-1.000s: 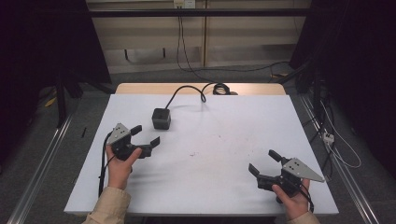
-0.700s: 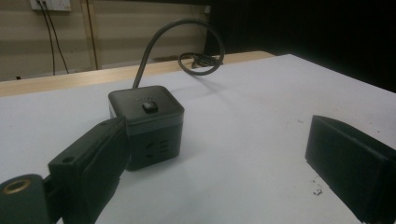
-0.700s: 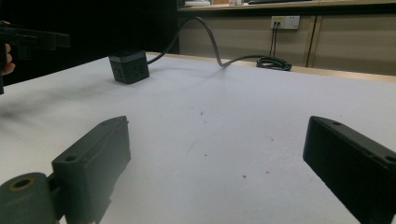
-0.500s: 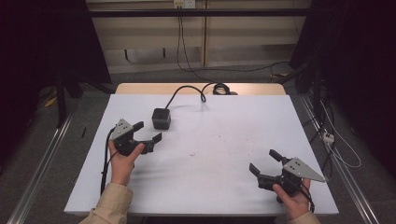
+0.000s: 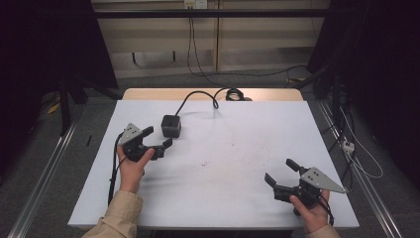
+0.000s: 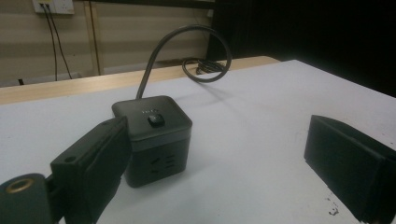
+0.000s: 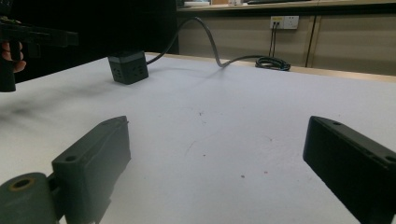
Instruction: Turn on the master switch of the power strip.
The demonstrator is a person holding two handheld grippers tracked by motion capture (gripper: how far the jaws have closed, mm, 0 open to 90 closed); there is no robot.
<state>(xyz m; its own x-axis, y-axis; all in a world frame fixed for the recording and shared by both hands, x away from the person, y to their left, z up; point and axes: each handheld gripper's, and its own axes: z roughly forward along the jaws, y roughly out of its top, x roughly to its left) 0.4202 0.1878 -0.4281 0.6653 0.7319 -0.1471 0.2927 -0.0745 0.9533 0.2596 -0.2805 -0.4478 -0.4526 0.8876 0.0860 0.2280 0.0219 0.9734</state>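
Observation:
A black cube power strip stands on the white table at the back left, with a button on top and sockets on its side. Its thick black cable arcs up and back to a coil at the table's far edge. My left gripper is open just in front of the cube, a little to its left, with nothing held. My right gripper stands open and empty near the front right of the table, far from the cube.
A wooden strip edges the table's far side, where the coiled cable lies. A wall socket with leads sits on the back wall. Loose cables and a plug lie on the floor at the right.
My left gripper has moved right and forward, closing in on the cube. The right gripper has hardly moved.

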